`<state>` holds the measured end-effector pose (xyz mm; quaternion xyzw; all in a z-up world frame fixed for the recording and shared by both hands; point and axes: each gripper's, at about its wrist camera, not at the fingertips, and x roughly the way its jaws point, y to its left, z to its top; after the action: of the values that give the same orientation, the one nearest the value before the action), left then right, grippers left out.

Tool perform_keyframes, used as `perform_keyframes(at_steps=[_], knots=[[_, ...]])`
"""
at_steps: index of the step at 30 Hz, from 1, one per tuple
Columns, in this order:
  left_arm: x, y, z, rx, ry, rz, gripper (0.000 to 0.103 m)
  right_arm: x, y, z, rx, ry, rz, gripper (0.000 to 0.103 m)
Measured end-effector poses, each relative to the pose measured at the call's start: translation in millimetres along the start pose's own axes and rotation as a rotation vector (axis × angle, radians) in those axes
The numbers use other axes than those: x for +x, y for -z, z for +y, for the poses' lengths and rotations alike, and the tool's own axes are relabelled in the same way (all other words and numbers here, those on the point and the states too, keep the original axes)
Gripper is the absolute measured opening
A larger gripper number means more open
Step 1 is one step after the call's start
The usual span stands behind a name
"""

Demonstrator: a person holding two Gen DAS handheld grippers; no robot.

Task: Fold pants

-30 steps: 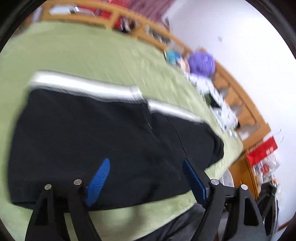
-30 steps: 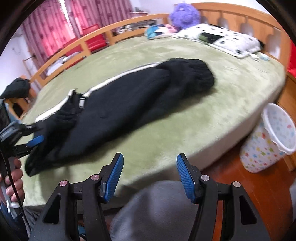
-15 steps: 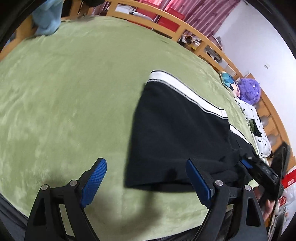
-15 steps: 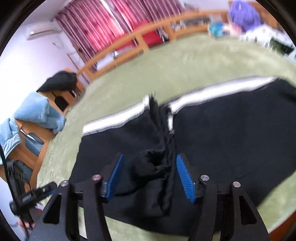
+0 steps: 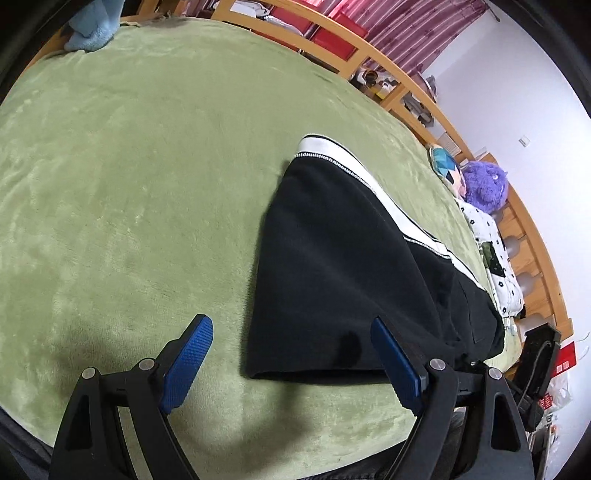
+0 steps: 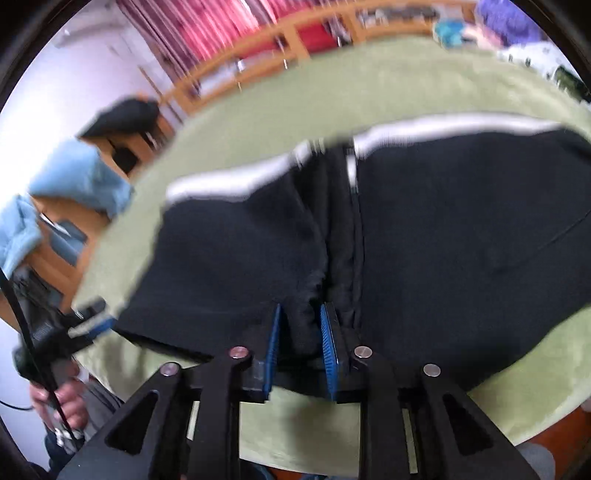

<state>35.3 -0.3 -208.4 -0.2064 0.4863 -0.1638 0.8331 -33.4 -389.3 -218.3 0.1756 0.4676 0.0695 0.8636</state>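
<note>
Black pants (image 5: 332,266) with a white side stripe lie flat on the green bed cover (image 5: 129,184). My left gripper (image 5: 291,354) is open just above the near hem of the leg end, holding nothing. In the right wrist view the pants (image 6: 443,229) fill the middle, with a bunched fold of black fabric at the near edge. My right gripper (image 6: 301,332) is closed on that bunched fold, which fills the narrow gap between the blue pads (image 6: 327,339). The left gripper also shows at the far left of the right wrist view (image 6: 85,325).
A wooden bed rail (image 5: 369,48) rings the far side. A purple plush toy (image 5: 484,184) and a spotted pillow (image 5: 495,258) sit at the right end. Light blue cloth (image 5: 92,22) lies at the far left. The bed's near edge is just below both grippers.
My right gripper moved in over the pants and closed from wide open onto the bunched fabric at the near edge. My left gripper stayed open by the leg hem.
</note>
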Motion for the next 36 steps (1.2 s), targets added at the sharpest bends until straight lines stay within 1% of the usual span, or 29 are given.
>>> perform_keyframes(at_steps=[2,4,5,6,9,11,12,13,15,16,17,18,19,20,21,22,23,25,27,28,29,30,31,32,33,34,36], knots=[[-1,-1,1,0.013,0.004,-0.006,0.087,-13,-6,3,-0.031,-0.025,-0.025,0.031],[2,-4,1,0.013,-0.007,-0.006,0.087,-31,-19,7,-0.050,-0.027,-0.113,0.060],[4,-5,2,0.010,-0.006,-0.003,0.087,-36,-26,8,-0.059,-0.025,-0.154,0.065],[5,-7,3,0.007,-0.004,0.002,0.087,-37,-37,9,-0.076,-0.027,-0.179,0.067],[10,-13,6,-0.012,-0.003,0.005,0.087,-22,-74,11,-0.105,-0.003,-0.174,0.066],[10,-19,7,-0.013,-0.012,0.000,0.087,1,-98,13,-0.121,0.019,-0.152,0.058],[10,-21,7,-0.009,-0.016,-0.004,0.087,15,-109,12,-0.118,0.020,-0.120,0.047],[10,-25,6,-0.004,-0.022,-0.007,0.087,29,-117,10,-0.121,-0.002,-0.079,0.038],[11,-30,5,0.003,-0.025,-0.010,0.087,51,-126,9,-0.111,-0.010,-0.017,0.034],[12,-32,3,0.004,-0.025,-0.009,0.087,63,-129,8,-0.113,0.009,0.010,0.032],[14,-36,2,0.006,-0.023,-0.005,0.087,73,-131,6,-0.120,0.037,0.034,0.027],[16,-38,2,0.007,-0.020,-0.001,0.087,78,-132,5,-0.125,0.057,0.038,0.008],[18,-42,0,0.013,-0.015,0.005,0.087,73,-133,4,-0.124,0.064,0.002,0.008],[19,-43,-1,0.017,-0.013,0.004,0.087,60,-136,2,-0.118,0.054,-0.063,0.008],[19,-45,-3,0.024,-0.010,-0.001,0.087,47,-139,-2,-0.109,0.039,-0.107,0.007],[20,-47,-4,0.030,-0.009,-0.003,0.087,39,-141,-7,-0.093,0.033,-0.128,0.007],[22,-47,-6,0.034,-0.007,-0.002,0.087,35,-141,-12,-0.070,0.038,-0.125,0.007],[29,-48,-9,0.042,0.002,0.012,0.087,49,-138,-20,-0.044,0.058,-0.094,0.008],[41,-47,-13,0.053,-0.009,0.044,0.087,76,-130,-20,-0.082,0.117,0.014,0.010],[45,-45,-14,0.058,-0.014,0.059,0.087,76,-130,-20,-0.082,0.117,0.014,0.010],[51,-41,-15,0.065,-0.018,0.078,0.087,76,-128,-16,-0.112,0.130,0.020,0.010],[57,-36,-16,0.073,-0.033,0.111,0.087,67,-125,-15,-0.133,0.140,0.006,0.019],[63,-32,-14,0.079,-0.045,0.141,0.087,57,-122,-16,-0.130,0.151,-0.004,0.023],[66,-25,-14,0.083,-0.050,0.162,0.087,43,-117,-19,-0.103,0.153,-0.022,0.039],[64,-19,-13,0.089,-0.047,0.148,0.087,34,-112,-22,-0.082,0.142,-0.030,0.051],[60,-14,-14,0.099,-0.044,0.131,0.087,25,-105,-25,-0.061,0.123,-0.028,0.052],[55,-9,-15,0.104,-0.032,0.137,0.087,11,-88,-29,-0.033,0.087,-0.007,0.052]])
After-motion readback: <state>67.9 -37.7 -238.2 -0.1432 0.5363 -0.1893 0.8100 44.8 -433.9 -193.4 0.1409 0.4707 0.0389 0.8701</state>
